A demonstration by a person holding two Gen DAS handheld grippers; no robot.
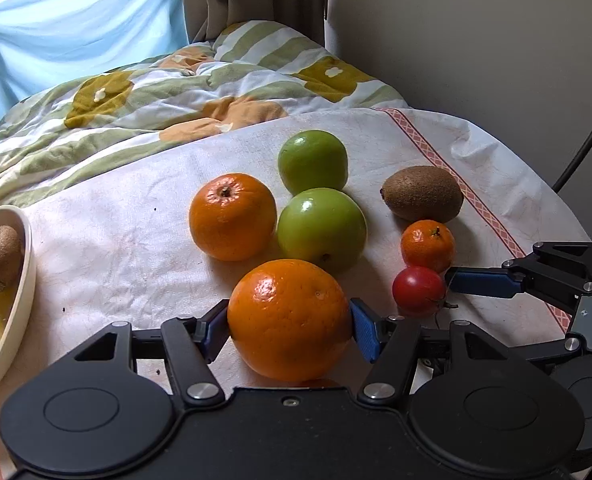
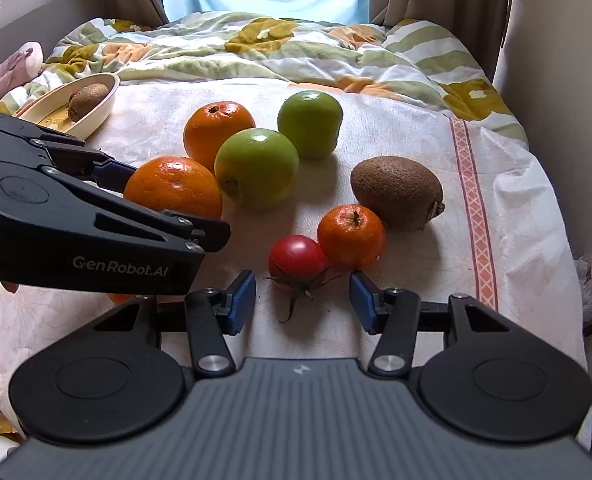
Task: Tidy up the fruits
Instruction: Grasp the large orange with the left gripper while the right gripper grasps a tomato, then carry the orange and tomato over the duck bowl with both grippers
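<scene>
White cloth (image 2: 376, 128) covers the surface, with a rumpled quilt (image 2: 255, 48) behind it and a blue curtain (image 1: 75, 32) in the upper part of both views. The left gripper (image 1: 289, 328) pinches the big orange (image 1: 289, 318) low in its own view, blue pads pressed against both sides. The right gripper (image 2: 302, 300) stands spread around the tomato (image 2: 296, 262), the pads clear of it with gaps on either side.

Only the right wrist view shows the tomato's green stem lying toward the camera, and a pink cloth bundle (image 2: 11, 68) at the upper left edge. Only the left wrist view shows a bit of red in the bowl (image 1: 19, 300) beside the kiwi there (image 1: 1, 258); what it is I cannot tell. The bowl is cut off by the left edge there.

Past the orange sit a second orange (image 1: 231, 216), two green apples (image 1: 322, 228) (image 1: 313, 161), a kiwi (image 1: 422, 193) and a small tangerine (image 1: 428, 245) touching the tomato. The left gripper's body hides much of the big orange in the right wrist view. Bare cloth lies open between the fruit and the bowl; the cloth's red patterned border (image 2: 472, 208) runs down the right, near the drop-off.
</scene>
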